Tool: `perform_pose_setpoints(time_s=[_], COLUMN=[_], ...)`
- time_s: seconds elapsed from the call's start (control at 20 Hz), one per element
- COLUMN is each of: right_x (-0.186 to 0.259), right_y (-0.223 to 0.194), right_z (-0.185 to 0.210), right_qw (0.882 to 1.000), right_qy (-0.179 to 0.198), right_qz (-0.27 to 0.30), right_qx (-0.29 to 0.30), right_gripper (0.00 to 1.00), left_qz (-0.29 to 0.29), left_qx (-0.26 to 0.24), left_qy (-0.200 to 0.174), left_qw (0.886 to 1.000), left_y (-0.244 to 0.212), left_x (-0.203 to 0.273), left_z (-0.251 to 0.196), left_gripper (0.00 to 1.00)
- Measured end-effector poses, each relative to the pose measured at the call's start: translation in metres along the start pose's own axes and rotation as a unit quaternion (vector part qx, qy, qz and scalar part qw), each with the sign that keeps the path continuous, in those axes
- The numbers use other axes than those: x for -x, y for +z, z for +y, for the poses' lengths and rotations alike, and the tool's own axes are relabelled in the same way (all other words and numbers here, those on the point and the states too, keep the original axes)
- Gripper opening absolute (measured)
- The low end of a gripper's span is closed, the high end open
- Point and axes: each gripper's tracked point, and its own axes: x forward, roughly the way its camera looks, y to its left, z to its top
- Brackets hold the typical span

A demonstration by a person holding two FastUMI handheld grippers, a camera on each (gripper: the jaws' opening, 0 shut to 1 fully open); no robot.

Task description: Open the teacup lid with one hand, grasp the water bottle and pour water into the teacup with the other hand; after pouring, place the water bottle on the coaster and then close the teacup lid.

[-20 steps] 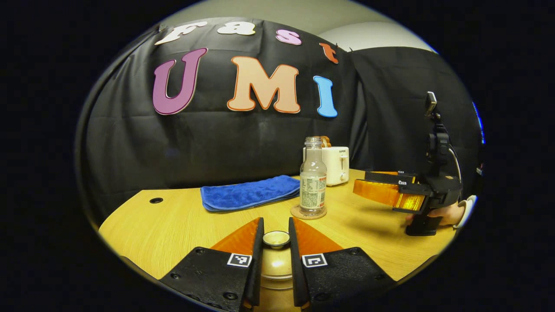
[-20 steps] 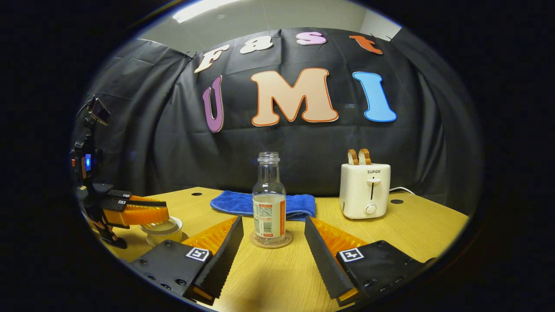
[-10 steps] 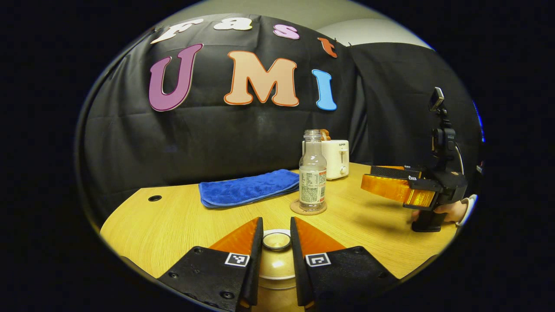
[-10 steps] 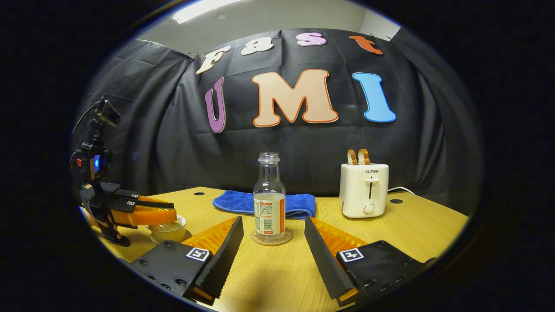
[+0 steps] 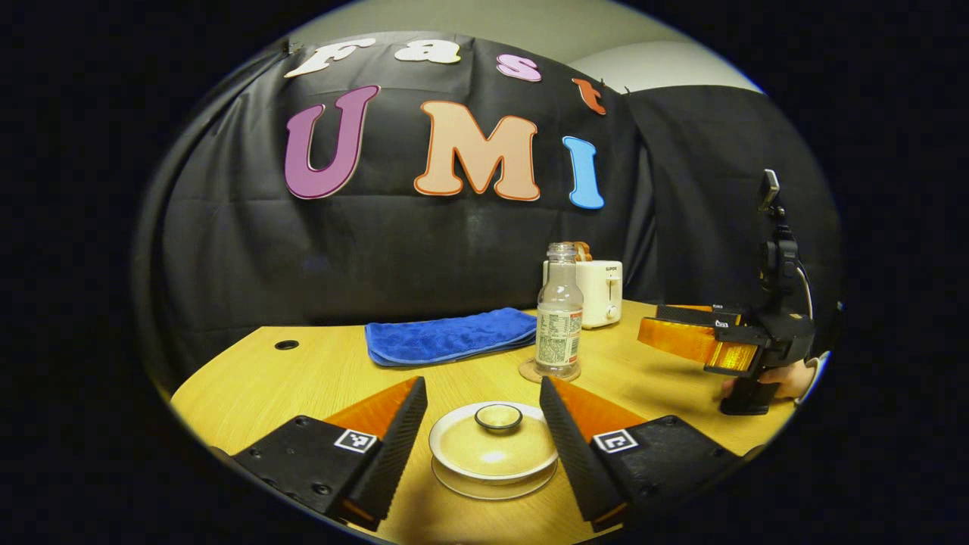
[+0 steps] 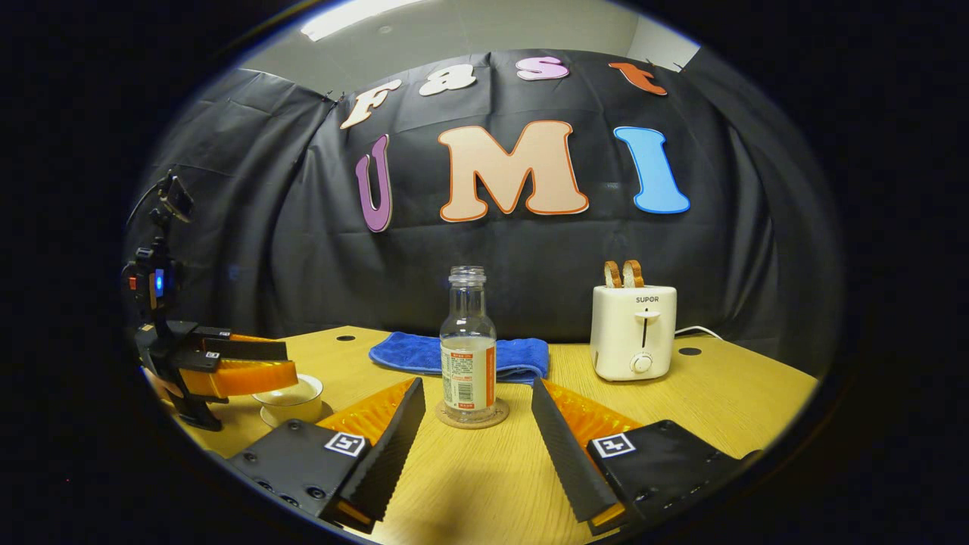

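Jaws of my left gripper (image 5: 478,409) stand wide around the seated teacup lid (image 5: 493,445), so I withdraw straight back without touching it.

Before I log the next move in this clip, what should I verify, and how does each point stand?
1. Lid seated on the teacup: ok.
2. Left gripper open, fingers either side of the lid and clear of it: ok.
3. Water bottle upright on the coaster: ok.
4. Right gripper open, apart from the bottle: ok.
5. Water in the teacup: cannot tell, the lid covers it.
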Motion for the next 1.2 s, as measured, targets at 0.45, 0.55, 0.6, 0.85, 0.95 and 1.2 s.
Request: perform_pose_setpoints(time_s=[0.45,0.55,0.6,0.85,0.95,1.2], right_x=[-0.001,0.000,0.000,0.005,0.008,0.012], right_y=[0.000,0.000,0.001,0.002,0.003,0.004], right_z=[-0.004,-0.007,-0.010,-0.041,-0.051,-0.059], right_qw=[1.000,1.000,1.000,0.994,0.991,0.987], right_qy=[-0.008,-0.015,-0.022,-0.105,-0.132,-0.158], right_qz=[0.000,-0.001,-0.001,-0.006,-0.007,-0.009], right_qx=[0.000,0.001,0.001,0.004,0.004,0.005], right_gripper=[0.87,0.90,0.92,0.92,0.92,0.92], left_qz=[-0.034,-0.033,-0.032,-0.029,-0.030,-0.030], left_qx=[0.000,0.000,0.000,0.002,0.002,0.003], left_qy=[0.066,0.088,0.103,0.197,0.222,0.240], left_qw=[0.997,0.996,0.994,0.980,0.975,0.970], left_y=[0.007,0.006,0.006,0.003,0.003,0.003], left_x=[0.040,0.044,0.047,0.060,0.064,0.066], left_z=[0.034,0.045,0.052,0.086,0.095,0.100], left_gripper=[0.94,0.94,0.94,0.94,0.94,0.94])
